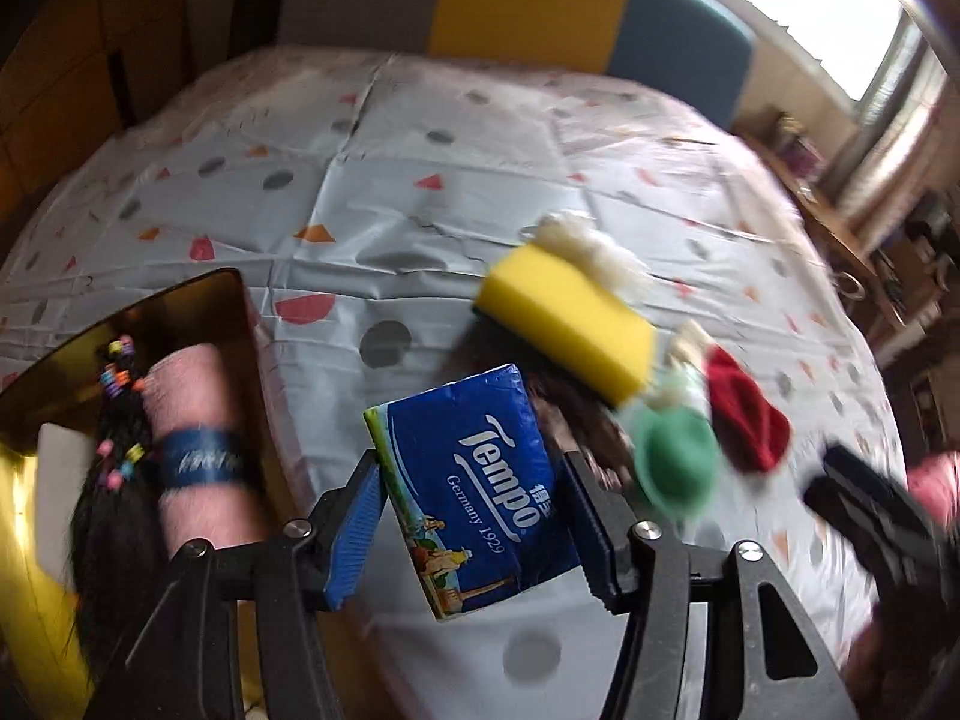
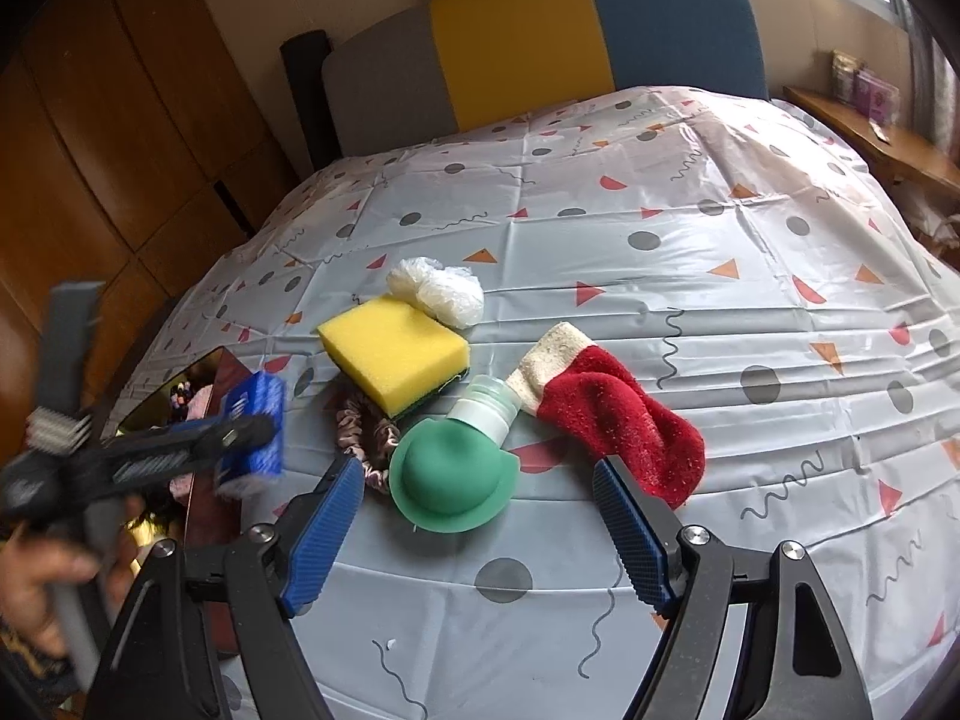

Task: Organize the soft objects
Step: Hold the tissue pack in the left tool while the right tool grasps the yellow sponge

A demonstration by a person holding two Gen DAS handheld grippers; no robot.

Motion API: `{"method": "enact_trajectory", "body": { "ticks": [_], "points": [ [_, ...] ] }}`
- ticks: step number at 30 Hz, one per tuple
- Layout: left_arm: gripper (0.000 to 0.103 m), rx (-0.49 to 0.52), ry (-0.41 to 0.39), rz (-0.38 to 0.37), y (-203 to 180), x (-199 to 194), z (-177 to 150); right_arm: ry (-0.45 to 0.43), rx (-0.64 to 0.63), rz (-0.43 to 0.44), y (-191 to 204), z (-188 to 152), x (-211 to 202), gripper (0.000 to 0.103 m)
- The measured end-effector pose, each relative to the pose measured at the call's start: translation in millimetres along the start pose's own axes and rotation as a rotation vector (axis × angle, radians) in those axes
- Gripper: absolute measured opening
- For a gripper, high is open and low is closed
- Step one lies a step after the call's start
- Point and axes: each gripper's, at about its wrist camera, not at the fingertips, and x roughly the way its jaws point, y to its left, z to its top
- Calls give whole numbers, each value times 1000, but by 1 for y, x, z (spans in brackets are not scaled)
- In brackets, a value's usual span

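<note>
My left gripper [image 1: 474,462] is shut on a blue Tempo tissue pack [image 1: 480,480], which hangs tilted above the cloth beside the box. From the right wrist view the same pack [image 2: 255,420] shows at the left, held by that gripper [image 2: 240,435]. My right gripper [image 2: 477,471] is open just above a green silicone bottle [image 2: 450,480] and touches nothing. Around the bottle lie a yellow sponge [image 2: 393,348], a white crumpled plastic bag [image 2: 438,288], a red sock with a white cuff [image 2: 618,414] and a brown scrunchie [image 2: 366,426].
A dark shiny box [image 1: 240,324] at the left edge of the bed holds a rolled pink towel [image 1: 192,420] and a dark hairpiece with coloured beads [image 1: 114,480]. The patterned sheet [image 2: 720,276] covers the bed up to a grey, yellow and blue headboard [image 2: 522,42]. Wooden cupboards stand at the left.
</note>
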Motion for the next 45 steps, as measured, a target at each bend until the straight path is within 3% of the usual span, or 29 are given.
{"method": "enact_trajectory", "body": {
  "ticks": [12,17,21,24,32,33,35,36,37,38,39,42,45],
  "points": [
    [57,92,-167,-93,2,-68,-70,71,-138,77,38,-4,25,79],
    [57,79,-174,-130,7,-69,-70,100,-192,54,55,32,49,79],
    [56,52,-176,-155,14,-73,-72,179,-258,41,68,56,83,80],
    [56,30,-175,-181,20,-75,-75,235,-291,25,71,65,106,93],
    [56,18,-168,-205,23,-82,-85,338,-276,38,74,77,154,97],
    [56,12,-164,-208,24,-83,-86,332,-279,30,76,77,156,96],
    [56,3,-157,-215,25,-83,-88,316,-310,13,84,78,155,69],
    [56,1,-157,-216,26,-84,-90,314,-323,9,88,78,152,66],
    [56,-3,-157,-216,27,-85,-91,311,-346,18,94,77,148,51],
    [56,-7,-156,-218,28,-85,-92,298,-384,19,102,76,141,47],
    [56,-10,-156,-219,28,-85,-93,293,-409,17,109,76,138,35],
    [56,-8,-159,-222,28,-88,-95,274,-494,11,128,68,119,25],
    [56,-6,-162,-228,28,-91,-98,291,-500,59,131,65,108,27]
  ]
}}
